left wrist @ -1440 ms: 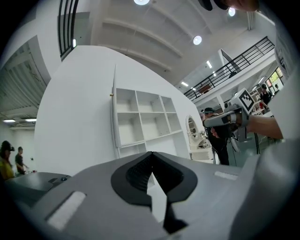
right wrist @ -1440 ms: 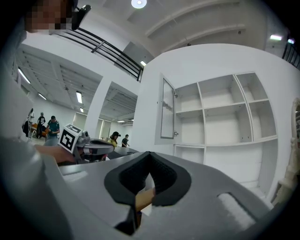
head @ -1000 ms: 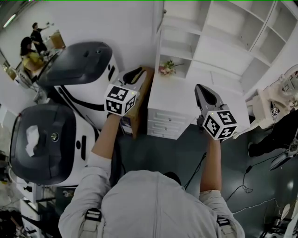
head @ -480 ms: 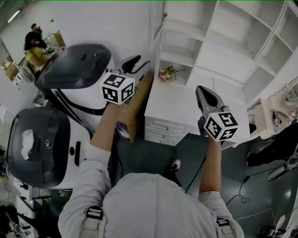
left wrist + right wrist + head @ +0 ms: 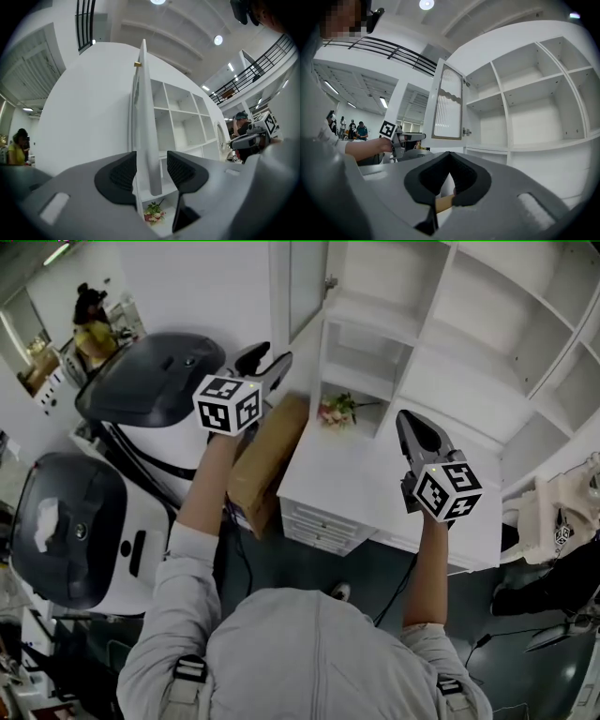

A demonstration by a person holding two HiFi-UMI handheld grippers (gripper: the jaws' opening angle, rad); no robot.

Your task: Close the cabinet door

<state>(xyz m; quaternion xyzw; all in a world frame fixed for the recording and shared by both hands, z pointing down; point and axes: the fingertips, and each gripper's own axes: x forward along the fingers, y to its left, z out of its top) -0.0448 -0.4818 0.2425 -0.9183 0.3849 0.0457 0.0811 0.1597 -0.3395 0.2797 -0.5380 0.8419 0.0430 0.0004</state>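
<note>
Cabinet door point(image 5: 149, 136), a tall white panel with a ribbed glass insert in a pale wood frame, stands swung wide out from the left end of the white open-shelf cabinet point(image 5: 534, 117), edge-on to your left gripper point(image 5: 152, 172). Those jaws have just been opening and now gape wide, with the door's free edge lined up in the gap and neither pad pressing on it. Your right gripper point(image 5: 449, 171) is closed on nothing. Expect a light, stiff leaf that swings easily on its hinges (the glass is the fragile part), so push on the solid frame near the free edge and ease it home
</note>
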